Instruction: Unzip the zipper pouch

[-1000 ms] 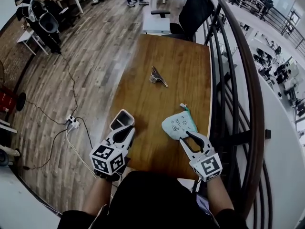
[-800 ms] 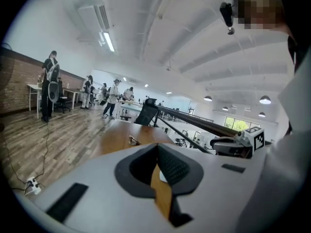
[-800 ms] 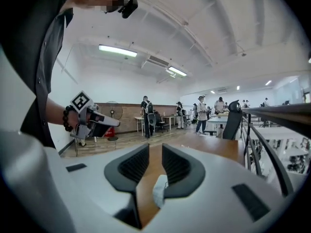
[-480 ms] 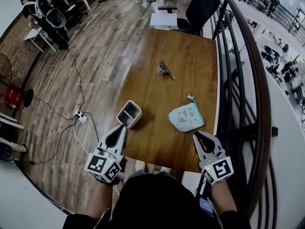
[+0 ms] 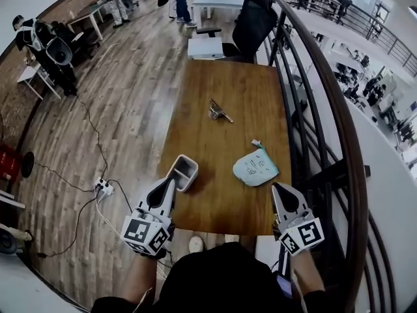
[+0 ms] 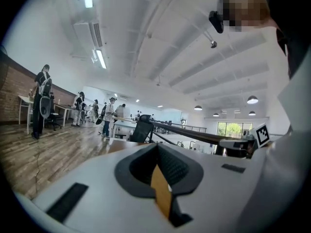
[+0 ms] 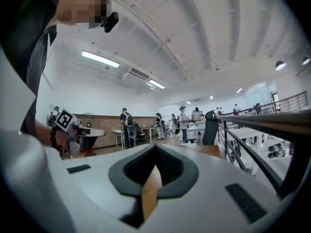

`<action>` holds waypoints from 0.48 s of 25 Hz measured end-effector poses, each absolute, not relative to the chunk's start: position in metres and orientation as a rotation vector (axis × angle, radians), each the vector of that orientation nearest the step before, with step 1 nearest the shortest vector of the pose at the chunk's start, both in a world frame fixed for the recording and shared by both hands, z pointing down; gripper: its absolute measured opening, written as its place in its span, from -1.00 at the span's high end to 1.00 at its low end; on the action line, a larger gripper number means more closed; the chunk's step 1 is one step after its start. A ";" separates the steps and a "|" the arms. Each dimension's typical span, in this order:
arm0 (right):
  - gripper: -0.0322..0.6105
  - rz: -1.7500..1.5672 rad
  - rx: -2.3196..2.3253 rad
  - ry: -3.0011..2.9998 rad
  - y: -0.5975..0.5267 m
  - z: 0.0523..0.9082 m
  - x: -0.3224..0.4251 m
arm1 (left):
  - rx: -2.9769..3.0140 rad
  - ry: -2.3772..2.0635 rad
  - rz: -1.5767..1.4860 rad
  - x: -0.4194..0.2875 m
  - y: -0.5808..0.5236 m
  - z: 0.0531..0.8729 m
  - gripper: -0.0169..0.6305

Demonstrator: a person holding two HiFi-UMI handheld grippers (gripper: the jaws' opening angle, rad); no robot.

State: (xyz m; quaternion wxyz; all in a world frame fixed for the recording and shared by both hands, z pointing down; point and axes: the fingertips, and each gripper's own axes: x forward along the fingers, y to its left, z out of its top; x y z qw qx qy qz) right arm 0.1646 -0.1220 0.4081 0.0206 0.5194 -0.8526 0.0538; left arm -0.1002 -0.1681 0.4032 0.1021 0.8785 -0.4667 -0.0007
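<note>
zipper pouch on table, just ahead of right gripper, well right of left gripper, both jaws closed, empty

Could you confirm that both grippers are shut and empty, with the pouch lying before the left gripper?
Not quite: the head view shows the pouch lying before the right gripper, not the left gripper; both are shut and empty.

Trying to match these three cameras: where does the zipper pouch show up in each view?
Head view: the zipper pouch lies on the wooden table, right of centre, near its right edge.
Left gripper view: not in it.
Right gripper view: not in it.
Shared landmark: the black office chair at the table's far end, in all three views.
</note>
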 end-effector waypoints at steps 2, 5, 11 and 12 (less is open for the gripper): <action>0.91 0.168 1.647 -2.631 -0.116 0.407 0.159 | 2.604 -1.365 -0.032 -0.110 -0.169 0.401 0.91; 0.92 0.153 1.691 -2.603 -0.109 0.404 0.152 | 2.611 -1.352 -0.064 -0.123 -0.171 0.397 0.91; 0.92 0.115 1.737 -2.590 -0.102 0.392 0.140 | 2.644 -1.309 -0.092 -0.129 -0.175 0.389 0.91; 0.92 0.113 1.740 -2.590 -0.101 0.392 0.139 | 2.651 -1.299 -0.096 -0.127 -0.175 0.389 0.91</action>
